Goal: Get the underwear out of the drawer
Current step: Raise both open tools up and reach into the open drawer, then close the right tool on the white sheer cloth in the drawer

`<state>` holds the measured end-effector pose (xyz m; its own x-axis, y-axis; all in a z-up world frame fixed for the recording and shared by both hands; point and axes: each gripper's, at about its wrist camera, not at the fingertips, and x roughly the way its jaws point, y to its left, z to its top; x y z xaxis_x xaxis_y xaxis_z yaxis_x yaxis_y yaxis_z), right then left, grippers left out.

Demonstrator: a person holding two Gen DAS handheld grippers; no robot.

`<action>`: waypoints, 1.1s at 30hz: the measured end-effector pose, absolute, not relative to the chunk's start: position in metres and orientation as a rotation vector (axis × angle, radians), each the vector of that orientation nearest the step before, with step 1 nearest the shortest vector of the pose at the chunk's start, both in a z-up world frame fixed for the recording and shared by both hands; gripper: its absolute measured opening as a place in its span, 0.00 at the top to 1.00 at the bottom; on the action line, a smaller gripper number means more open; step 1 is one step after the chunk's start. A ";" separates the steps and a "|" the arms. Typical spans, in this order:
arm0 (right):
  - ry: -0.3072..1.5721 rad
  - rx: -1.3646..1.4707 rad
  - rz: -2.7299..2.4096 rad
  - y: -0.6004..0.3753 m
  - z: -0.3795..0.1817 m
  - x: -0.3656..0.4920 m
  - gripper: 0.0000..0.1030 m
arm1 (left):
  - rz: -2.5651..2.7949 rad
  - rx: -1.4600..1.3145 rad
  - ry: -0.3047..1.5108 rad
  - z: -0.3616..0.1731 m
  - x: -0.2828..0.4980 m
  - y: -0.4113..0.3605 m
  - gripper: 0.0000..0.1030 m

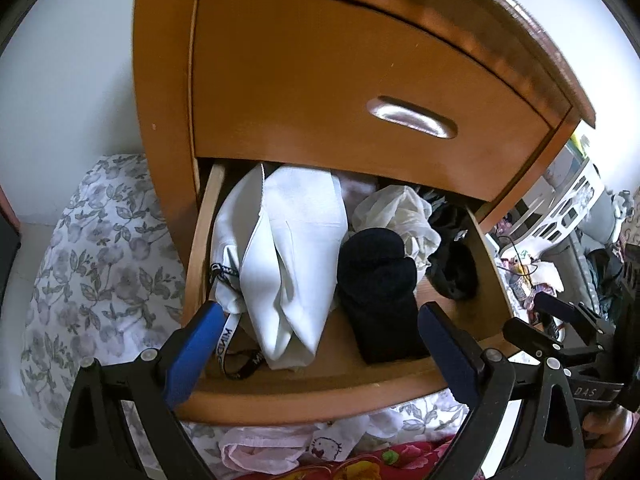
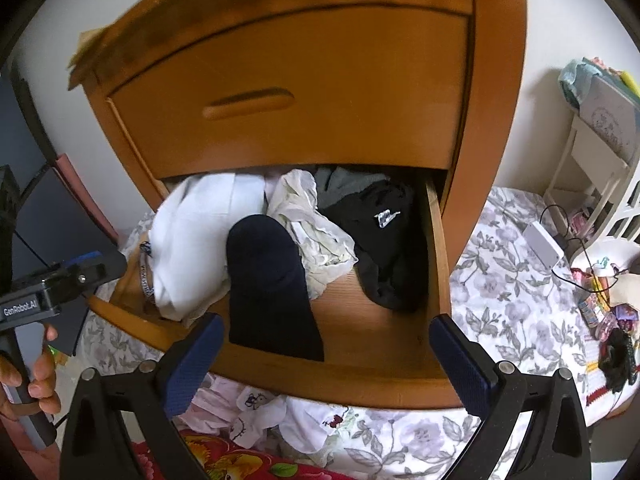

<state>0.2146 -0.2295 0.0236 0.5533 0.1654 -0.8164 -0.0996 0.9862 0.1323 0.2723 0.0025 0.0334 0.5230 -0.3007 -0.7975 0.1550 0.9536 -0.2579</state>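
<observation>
Both tools spread wide, holding nothing. Left tool (image 1: 320, 344) hovers over the front of the open drawer (image 1: 320, 396); its left finger (image 1: 192, 356) overlaps the white drawstring bag (image 1: 280, 248) edge, contact unclear. Right tool (image 2: 324, 354) hangs over the drawer front rim, touching nothing. Drawer contents left to right: white bag, black sock (image 2: 268, 288) lying between the right tool's fingers, crumpled cream underwear (image 2: 312, 228) just behind the sock, black garment (image 2: 384, 240) at the right wall. More small white and pink pieces (image 2: 256, 404) lie on the bed below the drawer front
</observation>
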 end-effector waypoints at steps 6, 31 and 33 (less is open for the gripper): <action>1.020 0.068 0.158 -0.231 0.009 0.232 0.00 | -0.308 -0.167 1.040 0.021 0.288 -0.002 0.05; 1.120 0.052 0.150 -0.244 -0.010 0.278 0.09 | -0.400 -0.131 1.153 0.001 0.328 -0.028 0.12; 1.124 0.054 0.150 -0.246 -0.009 0.283 0.12 | -0.413 -0.125 1.160 0.001 0.332 -0.032 0.14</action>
